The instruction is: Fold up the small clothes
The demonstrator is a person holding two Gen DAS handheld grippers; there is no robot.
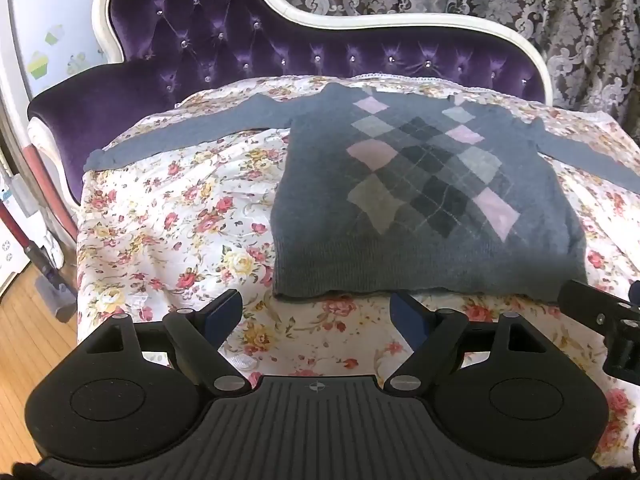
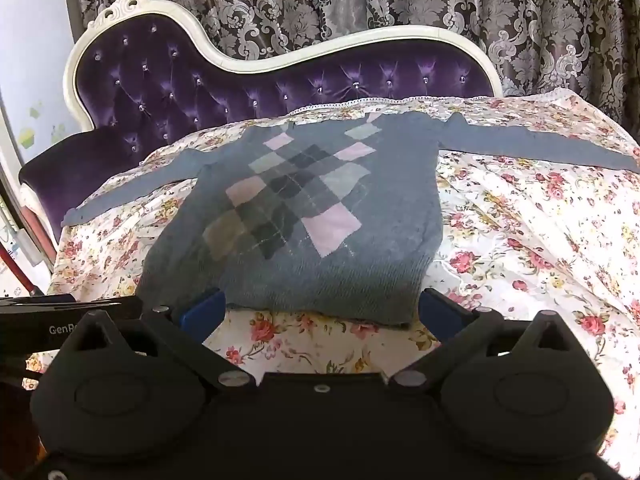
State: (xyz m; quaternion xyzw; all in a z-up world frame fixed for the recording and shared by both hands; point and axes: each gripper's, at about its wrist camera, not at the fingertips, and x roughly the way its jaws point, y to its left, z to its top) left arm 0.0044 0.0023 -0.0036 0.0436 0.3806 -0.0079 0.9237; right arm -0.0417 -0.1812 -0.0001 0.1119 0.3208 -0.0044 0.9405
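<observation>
A small grey knitted sweater with a pink, grey and dark argyle diamond front (image 1: 424, 184) is spread flat, front up, on a white quilt printed with red and yellow roses (image 1: 172, 216). The quilt is draped over a purple tufted velvet chaise with a carved white frame (image 1: 224, 44). Both sleeves are stretched out sideways, and the ribbed hem is turned toward the cameras.

The left claw (image 1: 316, 312) is held with its blue-padded fingers well apart and nothing between them. It is seen just short of the hem, toward the sweater's left lower corner, over bare quilt, and is not touching the knit.

The right claw (image 2: 320, 308) is spread about as wide as it goes and is empty. The hem is seen lying between its two blue pads (image 2: 202, 312), with the sweater's right lower corner just beside one fingertip. Whether the pads touch the cloth cannot be told.

A grey damask curtain (image 2: 400, 0) is seen behind the chaise.
</observation>
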